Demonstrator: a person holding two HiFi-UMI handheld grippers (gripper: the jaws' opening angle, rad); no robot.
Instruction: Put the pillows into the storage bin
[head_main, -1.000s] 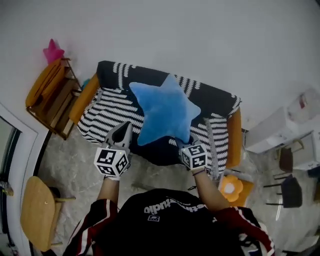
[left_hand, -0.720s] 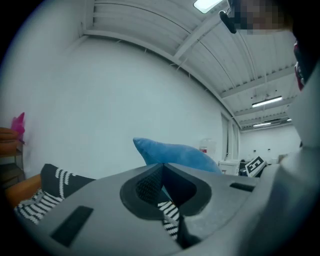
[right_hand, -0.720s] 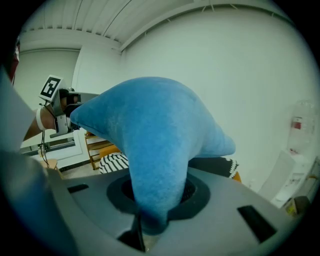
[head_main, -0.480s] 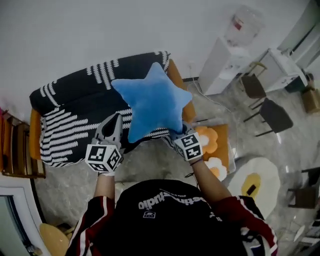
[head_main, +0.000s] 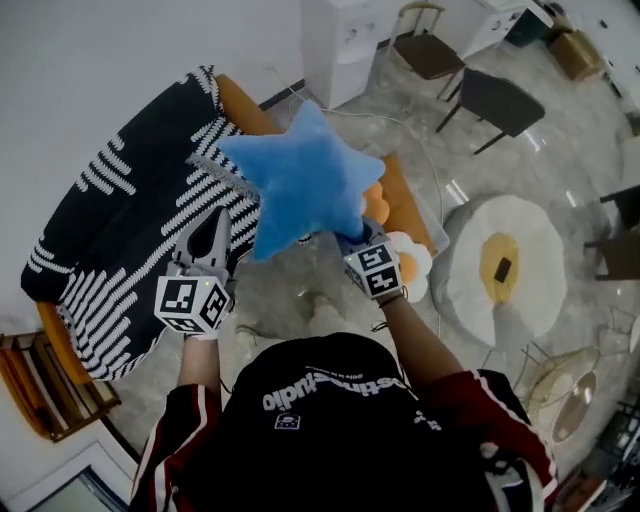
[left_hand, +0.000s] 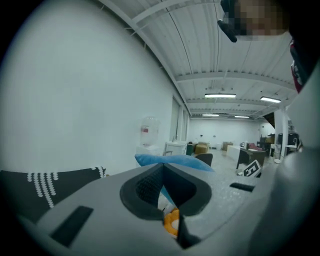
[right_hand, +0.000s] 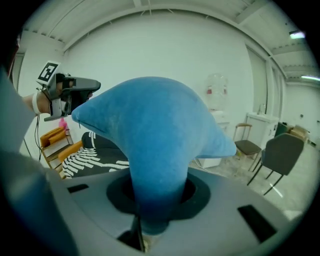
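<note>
My right gripper (head_main: 347, 238) is shut on one point of a big blue star pillow (head_main: 300, 180) and holds it up in the air. In the right gripper view that pillow (right_hand: 150, 135) fills the middle and rises out of the jaws of the right gripper (right_hand: 150, 212). My left gripper (head_main: 211, 232) hangs beside the pillow's left edge, shut and empty. Its tips meet in the left gripper view (left_hand: 161, 169), with the blue pillow (left_hand: 175, 160) just beyond. Below the star, an orange flower pillow (head_main: 376, 206) and a white one (head_main: 411, 264) lie in a clear storage bin (head_main: 432, 225).
A black-and-white striped sofa (head_main: 120, 220) with orange arms stands to the left. On the right is a round white table (head_main: 500, 270). Dark chairs (head_main: 495, 100) and a white cabinet (head_main: 345, 40) stand farther off. A wooden rack (head_main: 50, 390) is at the lower left.
Both grippers and the star pillow have swung away from the sofa to the right. The pillow, first over the sofa seat, is now over the flower pillows on the floor.
</note>
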